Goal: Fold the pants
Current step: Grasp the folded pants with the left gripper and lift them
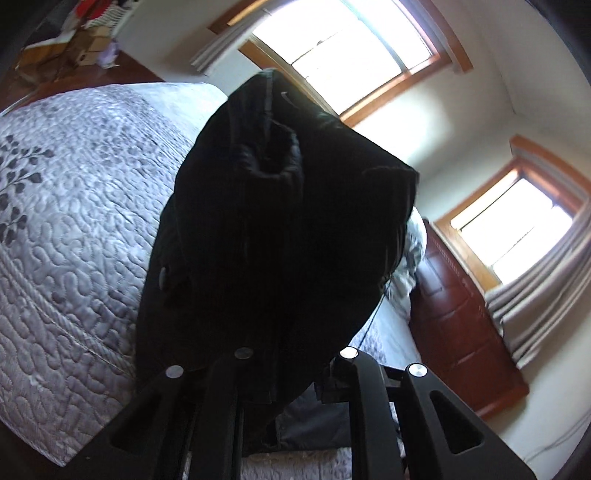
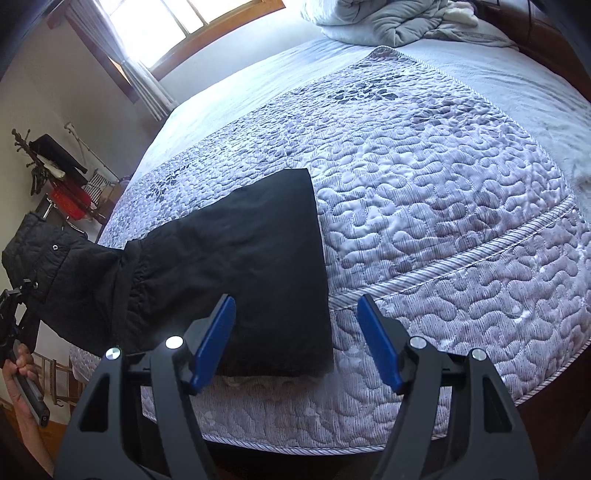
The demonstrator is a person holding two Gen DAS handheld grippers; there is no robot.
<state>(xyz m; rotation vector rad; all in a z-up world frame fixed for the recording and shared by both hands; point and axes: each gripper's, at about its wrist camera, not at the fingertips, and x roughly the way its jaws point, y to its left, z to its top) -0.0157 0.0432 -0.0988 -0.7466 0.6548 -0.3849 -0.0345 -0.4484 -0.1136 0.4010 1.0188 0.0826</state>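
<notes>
The black pants [image 2: 258, 258] lie partly folded on the quilted bed [image 2: 443, 192], their leg end flat near the front edge. The waist end [image 2: 55, 266] is raised off the bed's left side. My left gripper [image 2: 16, 295] is shut on that waist end, with a hand [image 2: 22, 363] on its handle. In the left wrist view the pants [image 1: 280, 221] hang over the left gripper [image 1: 295, 350] and hide its fingertips. My right gripper [image 2: 295, 299] hovers open over the leg end's near corner. Its blue pads [image 2: 218, 339] touch nothing.
Crumpled grey blankets [image 2: 399, 18] lie at the head of the bed. A dark wooden dresser [image 1: 461, 314] stands beside the bed under a window [image 1: 517, 229]. A rack with clothes [image 2: 62, 173] and a wooden chair [image 2: 55, 376] stand left of the bed.
</notes>
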